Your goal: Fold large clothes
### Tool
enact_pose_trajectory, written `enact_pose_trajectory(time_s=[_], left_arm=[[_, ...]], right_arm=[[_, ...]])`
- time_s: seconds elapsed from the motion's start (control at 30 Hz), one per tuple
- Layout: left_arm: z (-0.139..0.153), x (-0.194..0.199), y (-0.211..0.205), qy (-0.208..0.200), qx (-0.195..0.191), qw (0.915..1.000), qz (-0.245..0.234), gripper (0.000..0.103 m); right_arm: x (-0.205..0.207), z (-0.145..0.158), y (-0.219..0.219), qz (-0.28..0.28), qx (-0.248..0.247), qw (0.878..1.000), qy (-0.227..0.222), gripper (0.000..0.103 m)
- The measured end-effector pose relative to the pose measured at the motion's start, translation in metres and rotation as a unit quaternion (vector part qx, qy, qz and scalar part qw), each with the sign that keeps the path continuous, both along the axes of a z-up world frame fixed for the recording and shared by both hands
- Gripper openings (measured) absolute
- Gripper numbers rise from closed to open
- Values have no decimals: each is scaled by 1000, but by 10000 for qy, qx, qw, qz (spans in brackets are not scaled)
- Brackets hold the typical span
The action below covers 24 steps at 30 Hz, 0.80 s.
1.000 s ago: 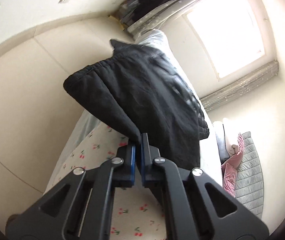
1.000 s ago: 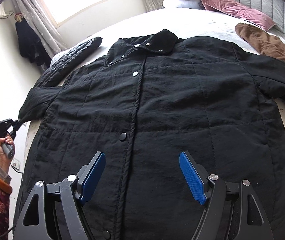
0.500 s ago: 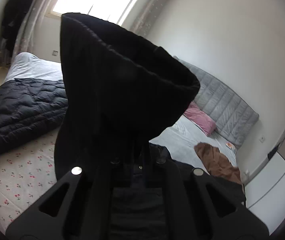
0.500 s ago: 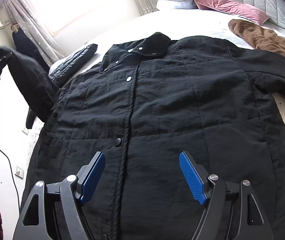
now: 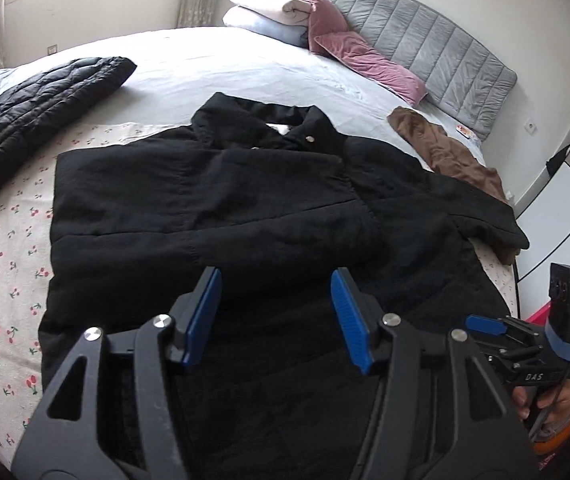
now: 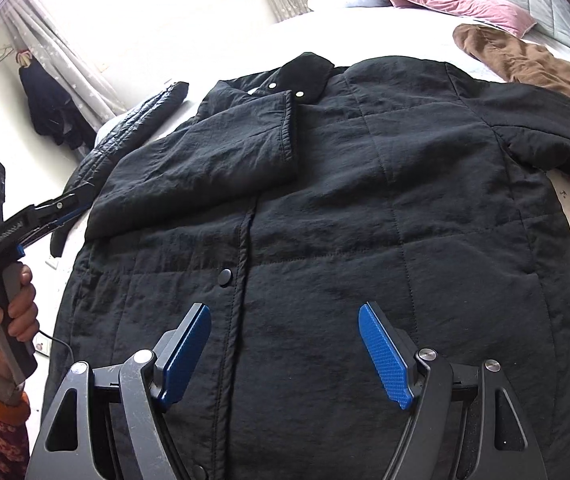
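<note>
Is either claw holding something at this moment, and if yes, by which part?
Nothing is held. The left claw and the right claw are both open above the black coat, whose sleeve lies folded across its front.

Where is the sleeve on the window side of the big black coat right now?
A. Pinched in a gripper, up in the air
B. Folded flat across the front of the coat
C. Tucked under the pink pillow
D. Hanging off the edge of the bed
B: the folded sleeve lies flat across the chest of the black coat, its cuff near the collar, and both the left gripper and the right gripper are open and empty.
</note>
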<state>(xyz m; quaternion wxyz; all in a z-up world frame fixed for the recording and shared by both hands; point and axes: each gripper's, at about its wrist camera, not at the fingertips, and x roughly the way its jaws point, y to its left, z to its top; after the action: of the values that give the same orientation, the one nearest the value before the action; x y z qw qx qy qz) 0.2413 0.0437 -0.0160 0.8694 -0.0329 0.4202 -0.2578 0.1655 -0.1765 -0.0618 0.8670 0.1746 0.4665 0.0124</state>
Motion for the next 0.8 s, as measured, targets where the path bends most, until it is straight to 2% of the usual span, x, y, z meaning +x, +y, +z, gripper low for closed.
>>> enact_pose_trajectory(time_s=[0.13, 0.33, 0.43, 0.57, 0.67, 0.8], left_arm=[[-18, 13, 20, 35, 177, 9985, 525, 59], [-45, 33, 42, 192, 109, 9952, 952, 59], [-58, 35, 35, 236, 248, 9952, 915, 64], [-59, 18, 8, 162, 717, 9955, 594, 79], [-55, 4, -8, 349, 790, 9953, 449, 80], [-44, -15, -17, 601, 738, 9940, 539, 83]], right_arm=[[1, -4, 1, -8, 8, 10000, 48, 78], [3, -9, 0, -51, 10, 9999, 122, 78], [4, -10, -1, -58, -31, 9999, 125, 78], [4, -9, -8, -156, -133, 9997, 149, 78], [1, -1, -25, -390, -101, 9992, 53, 78], [-10, 13, -62, -821, 42, 9966, -74, 78]])
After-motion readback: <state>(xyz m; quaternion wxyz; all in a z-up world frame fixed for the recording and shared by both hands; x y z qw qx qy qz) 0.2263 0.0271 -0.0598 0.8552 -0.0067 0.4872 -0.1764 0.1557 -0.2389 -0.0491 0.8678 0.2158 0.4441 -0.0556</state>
